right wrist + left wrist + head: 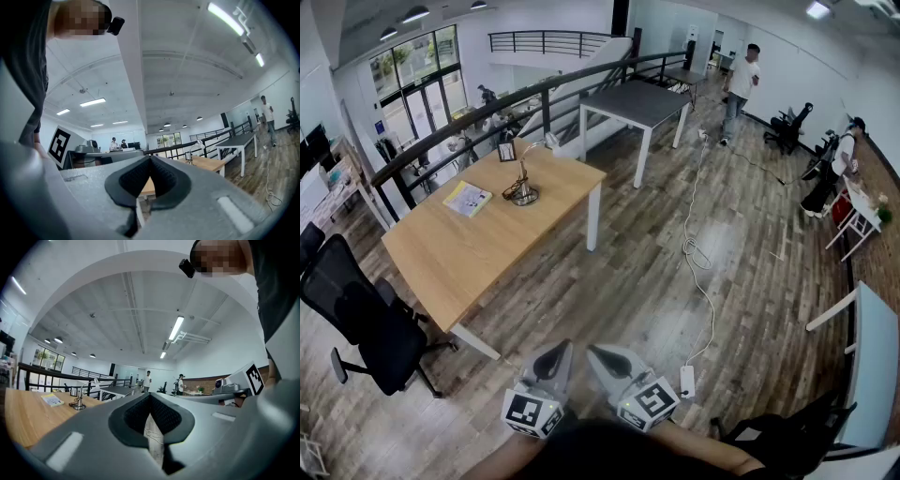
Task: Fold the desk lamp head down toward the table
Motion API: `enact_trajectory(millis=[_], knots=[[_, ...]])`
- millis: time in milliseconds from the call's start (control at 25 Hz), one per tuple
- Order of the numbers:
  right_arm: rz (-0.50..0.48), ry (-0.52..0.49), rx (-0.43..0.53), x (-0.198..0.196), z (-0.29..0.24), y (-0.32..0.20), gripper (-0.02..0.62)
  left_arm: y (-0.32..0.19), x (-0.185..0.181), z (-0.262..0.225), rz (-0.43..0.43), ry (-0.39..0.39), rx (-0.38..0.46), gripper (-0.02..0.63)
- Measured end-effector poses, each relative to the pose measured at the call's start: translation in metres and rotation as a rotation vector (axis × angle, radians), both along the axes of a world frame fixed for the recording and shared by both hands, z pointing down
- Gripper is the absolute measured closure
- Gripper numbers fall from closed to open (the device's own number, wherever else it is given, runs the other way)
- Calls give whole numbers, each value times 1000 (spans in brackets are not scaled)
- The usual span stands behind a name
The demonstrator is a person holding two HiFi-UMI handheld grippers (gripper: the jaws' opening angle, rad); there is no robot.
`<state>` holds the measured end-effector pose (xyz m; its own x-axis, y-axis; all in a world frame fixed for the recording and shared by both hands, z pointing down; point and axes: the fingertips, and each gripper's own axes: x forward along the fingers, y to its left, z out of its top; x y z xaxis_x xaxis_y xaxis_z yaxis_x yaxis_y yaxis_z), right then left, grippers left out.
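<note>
The desk lamp [525, 180] stands upright at the far side of the wooden table [459, 258], its round base on the top and its white head [551, 141] raised to the right. It also shows small in the left gripper view as the lamp [79, 399] and in the right gripper view as the lamp [193, 151]. My left gripper [555, 356] and right gripper [605, 358] are held side by side low in the head view, over the floor and well short of the table. Both are shut, with nothing between the jaws.
A yellow book [468, 198] and a small picture frame [507, 151] lie near the lamp. A black office chair [366, 319] stands at the table's left. A grey table [637, 101], a railing [487, 108], a floor cable [698, 253] with a power strip [687, 380], and people [741, 80] are around.
</note>
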<state>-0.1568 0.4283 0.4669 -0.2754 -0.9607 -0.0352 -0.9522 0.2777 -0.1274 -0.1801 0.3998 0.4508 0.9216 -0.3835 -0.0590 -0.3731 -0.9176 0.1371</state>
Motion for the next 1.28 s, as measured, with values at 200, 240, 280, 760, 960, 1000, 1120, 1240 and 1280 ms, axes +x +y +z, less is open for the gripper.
enact_trajectory(millis=[200, 240, 280, 760, 960, 1000, 1120, 1240, 1280], knots=[[-2, -8, -9, -1, 5, -6, 596, -6, 0, 5, 10, -2, -6, 607], [1, -8, -11, 0, 4, -8, 596, -8, 1, 5, 11, -2, -7, 606], [4, -7, -12, 1, 4, -10, 595, -10, 1, 6, 14, -2, -7, 606], [-1, -13, -23, -4, 11, -75, 595, -72, -4, 9, 19, 22, -33, 607], [2, -29, -41, -16, 8, -130, 594, -128, -18, 8, 29, 21, -40, 606], [3, -33, -45, -20, 7, -143, 594, -140, -21, 5, 31, 18, -41, 607], [3, -40, -52, -33, 3, -176, 594, -172, -32, 4, 50, 17, -37, 606], [1, -40, -50, -47, 3, -202, 594, -194, -41, 3, 68, 11, -37, 606], [0, -40, -51, -51, 4, -209, 594, -201, -44, 4, 72, 10, -39, 607]])
